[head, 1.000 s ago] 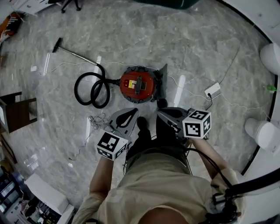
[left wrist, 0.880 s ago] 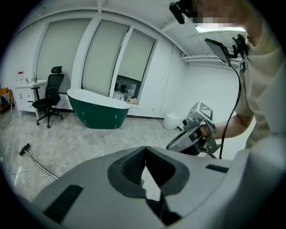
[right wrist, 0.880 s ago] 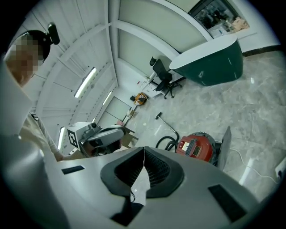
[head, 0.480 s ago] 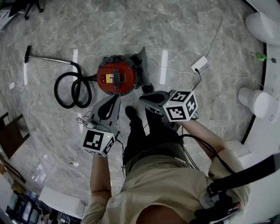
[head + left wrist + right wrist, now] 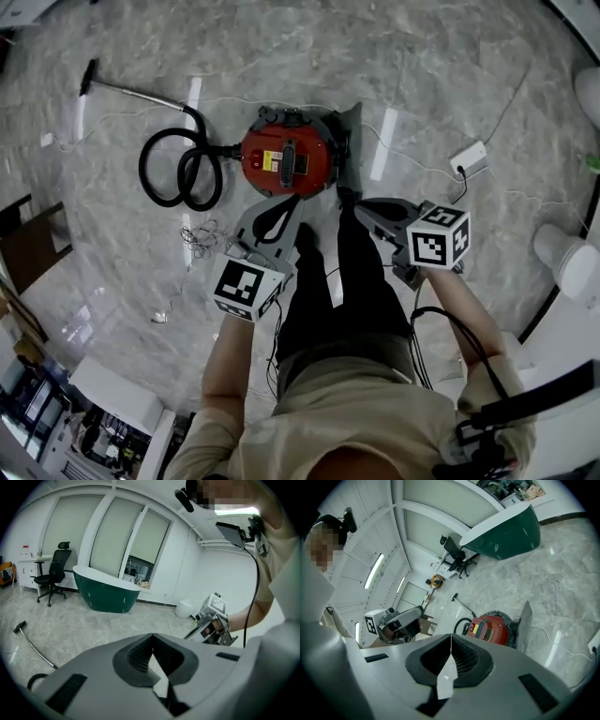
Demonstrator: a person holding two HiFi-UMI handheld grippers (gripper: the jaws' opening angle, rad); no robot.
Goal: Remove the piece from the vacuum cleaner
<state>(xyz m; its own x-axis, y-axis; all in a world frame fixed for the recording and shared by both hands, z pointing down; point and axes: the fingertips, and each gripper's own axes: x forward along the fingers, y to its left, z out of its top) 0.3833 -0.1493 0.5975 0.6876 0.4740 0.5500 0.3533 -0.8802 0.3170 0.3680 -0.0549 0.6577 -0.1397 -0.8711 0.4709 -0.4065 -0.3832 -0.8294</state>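
The red vacuum cleaner [image 5: 286, 161] stands on the marble floor, and the right gripper view shows it too [image 5: 490, 629]. A grey flat piece [image 5: 349, 148] leans upright against its right side [image 5: 524, 622]. Its black hose [image 5: 178, 173] coils at the left and runs to a wand [image 5: 131, 92]. My left gripper [image 5: 284, 202] hangs just short of the vacuum's near edge, jaws shut and empty [image 5: 153, 634]. Off the vacuum's right near corner, my right gripper [image 5: 362, 206] is also shut with nothing in it [image 5: 450, 634].
A white power strip [image 5: 469, 159] with cables lies at the right, and a tangle of cord [image 5: 202, 239] at the left. White round fixtures [image 5: 565, 260] line the right wall. A green tub [image 5: 501, 531] and an office chair [image 5: 54, 573] stand far off. My legs stand between the grippers.
Both grippers have come down and closer to the vacuum cleaner. Their jaws stay shut. The head view has swung about.
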